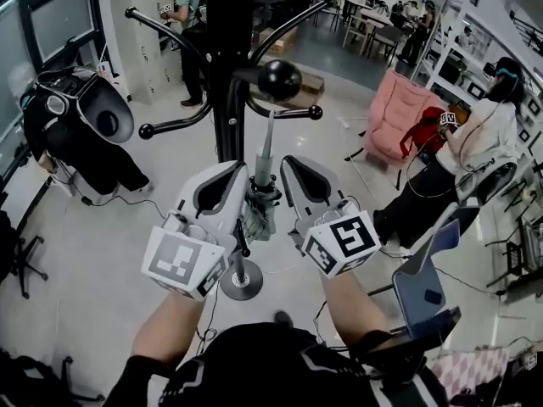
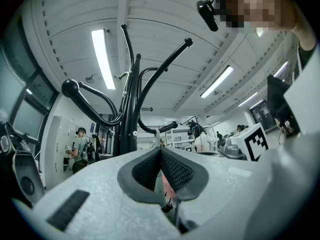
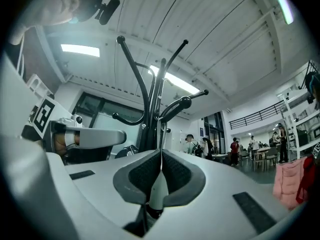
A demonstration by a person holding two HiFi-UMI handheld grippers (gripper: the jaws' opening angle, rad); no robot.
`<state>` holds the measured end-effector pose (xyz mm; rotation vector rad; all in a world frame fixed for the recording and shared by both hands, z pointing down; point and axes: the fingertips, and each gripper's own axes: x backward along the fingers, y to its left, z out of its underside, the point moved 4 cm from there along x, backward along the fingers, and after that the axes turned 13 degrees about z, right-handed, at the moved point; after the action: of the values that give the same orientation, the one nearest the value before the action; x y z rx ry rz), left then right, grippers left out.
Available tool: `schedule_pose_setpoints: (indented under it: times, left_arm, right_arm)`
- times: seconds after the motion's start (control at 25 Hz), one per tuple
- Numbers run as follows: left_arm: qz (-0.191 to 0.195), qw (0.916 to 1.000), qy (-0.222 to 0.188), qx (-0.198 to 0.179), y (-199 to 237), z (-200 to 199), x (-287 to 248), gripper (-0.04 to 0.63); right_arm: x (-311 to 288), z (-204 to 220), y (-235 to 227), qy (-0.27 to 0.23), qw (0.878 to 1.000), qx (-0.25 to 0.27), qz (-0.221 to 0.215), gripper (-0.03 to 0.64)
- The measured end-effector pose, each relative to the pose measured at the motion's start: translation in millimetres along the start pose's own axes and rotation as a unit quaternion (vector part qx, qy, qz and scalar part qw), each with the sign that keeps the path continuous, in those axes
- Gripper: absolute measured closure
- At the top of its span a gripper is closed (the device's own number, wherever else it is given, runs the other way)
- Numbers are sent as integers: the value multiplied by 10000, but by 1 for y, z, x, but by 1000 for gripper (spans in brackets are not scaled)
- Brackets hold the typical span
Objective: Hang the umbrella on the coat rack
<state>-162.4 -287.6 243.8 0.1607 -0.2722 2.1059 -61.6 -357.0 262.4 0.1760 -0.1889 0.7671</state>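
Right gripper (image 3: pixel 161 159): jaws drawn in to a sliver, pads pinching the pale tapered top end of the umbrella (image 1: pixel 260 212), which thins to a line rising toward a ball-tipped hook (image 1: pixel 278 80).

Left gripper (image 2: pixel 161 154): jaws likewise together, with a pale strip and dark fittings caught between the pads. This reads as the same umbrella.

Head view: the folded canopy hangs at frame centre between both grippers, close against the black pole of the coat rack (image 1: pixel 227 117). Its stem reaches just under the hook's ball, upper centre.

Judged step: offering the top end to the hook. I cannot tell whether a loop is over the ball.

Next move: raise it, pass the loop over the ball, check that it bears weight, then release both grips.
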Motion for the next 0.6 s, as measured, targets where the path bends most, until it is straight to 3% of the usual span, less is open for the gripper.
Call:
schedule_pose_setpoints:
  times: [0.32, 0.6]
  left_arm:
    - [332, 9994, -37, 94, -30, 3, 30, 584]
    - [340, 9991, -20, 262, -30, 24, 62, 584]
  right_arm:
    - [53, -3, 14, 164, 9995, 108, 242, 606]
    - [73, 12, 38, 315, 9986, 42, 416, 606]
